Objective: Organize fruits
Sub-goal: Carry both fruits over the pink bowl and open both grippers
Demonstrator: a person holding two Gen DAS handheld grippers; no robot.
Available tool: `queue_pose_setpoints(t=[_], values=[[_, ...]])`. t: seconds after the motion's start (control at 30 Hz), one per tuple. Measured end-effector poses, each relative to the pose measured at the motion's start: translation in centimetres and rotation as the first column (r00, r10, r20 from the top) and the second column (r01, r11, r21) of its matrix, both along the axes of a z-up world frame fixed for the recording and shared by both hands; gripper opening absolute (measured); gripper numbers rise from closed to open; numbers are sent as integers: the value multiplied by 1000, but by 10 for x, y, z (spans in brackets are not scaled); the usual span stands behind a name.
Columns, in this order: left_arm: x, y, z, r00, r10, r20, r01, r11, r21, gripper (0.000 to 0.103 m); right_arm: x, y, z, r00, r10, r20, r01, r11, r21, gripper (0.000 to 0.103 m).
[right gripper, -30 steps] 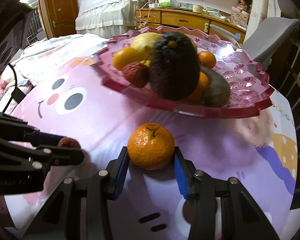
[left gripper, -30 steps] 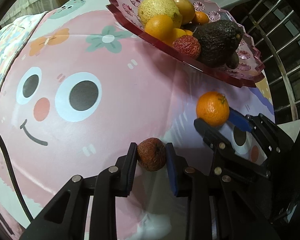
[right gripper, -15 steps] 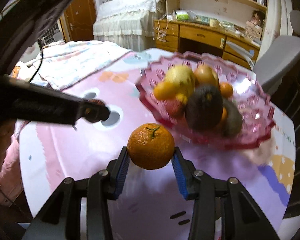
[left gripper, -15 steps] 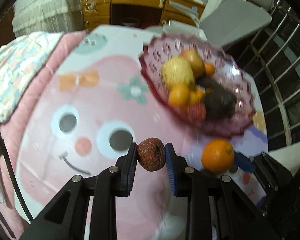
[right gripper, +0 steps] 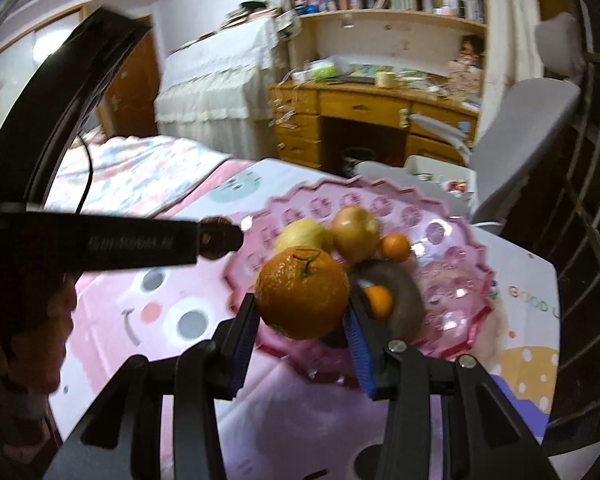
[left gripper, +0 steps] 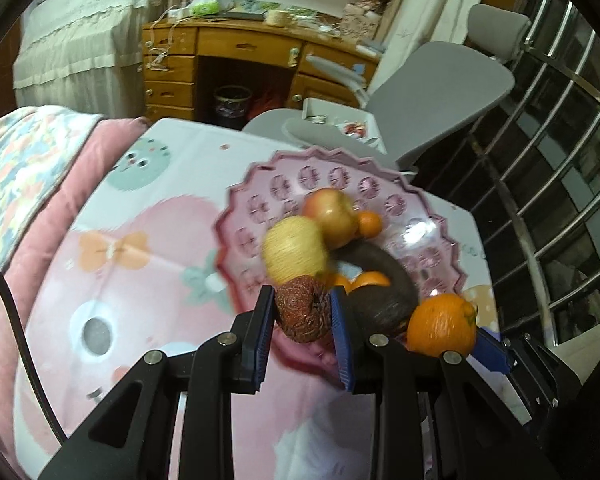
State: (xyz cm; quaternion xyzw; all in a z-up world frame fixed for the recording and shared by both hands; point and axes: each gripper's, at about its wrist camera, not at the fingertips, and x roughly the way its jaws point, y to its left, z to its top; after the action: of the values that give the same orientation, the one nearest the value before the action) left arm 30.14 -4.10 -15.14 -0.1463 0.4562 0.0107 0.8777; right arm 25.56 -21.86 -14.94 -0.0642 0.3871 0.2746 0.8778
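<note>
My left tongs (left gripper: 302, 314) clench a wrinkled reddish-brown fruit (left gripper: 303, 307); right tongs (right gripper: 302, 312) grip a round orange tangerine (right gripper: 302, 293); "GOOD" (right gripper: 527, 299) on the tabletop cloth at three o'clock.

Left tool (left gripper: 302, 312) clamped on wrinkled fruit (left gripper: 302, 308), pitched down; right tool (right gripper: 302, 316) clamped on orange (right gripper: 303, 294).

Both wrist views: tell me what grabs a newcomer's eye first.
The big orange clamped in the right gripper, held above the near rim of the pink scalloped bowl. Next, the wrinkled reddish-brown fruit pinched in the left gripper, in front of the bowl's piled fruit: a yellow fruit, an apple and a dark avocado.
</note>
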Motion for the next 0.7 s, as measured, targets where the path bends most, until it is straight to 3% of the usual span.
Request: queue_pose_setpoints(t=[0.17, 0.4, 0.57, 0.7], values=[[17, -15, -13, 999, -29, 25, 30, 999, -46, 26, 21, -25, -15, 987, -159, -19, 159, 987, -3, 44], [41, -31, -18, 996, -68, 51, 71, 995, -76, 26, 37, -46, -36, 961, -262, -91, 260, 965, -30, 45], [50, -37, -11, 991, -112, 76, 118, 990, -76, 29, 40, -50, -37, 942, -305, -137, 306, 952, -13, 64], [46, -34, -7, 986, -145, 81, 152, 985, -82, 34, 32, -50, -26, 935, -342, -99, 341, 940, -21, 64]])
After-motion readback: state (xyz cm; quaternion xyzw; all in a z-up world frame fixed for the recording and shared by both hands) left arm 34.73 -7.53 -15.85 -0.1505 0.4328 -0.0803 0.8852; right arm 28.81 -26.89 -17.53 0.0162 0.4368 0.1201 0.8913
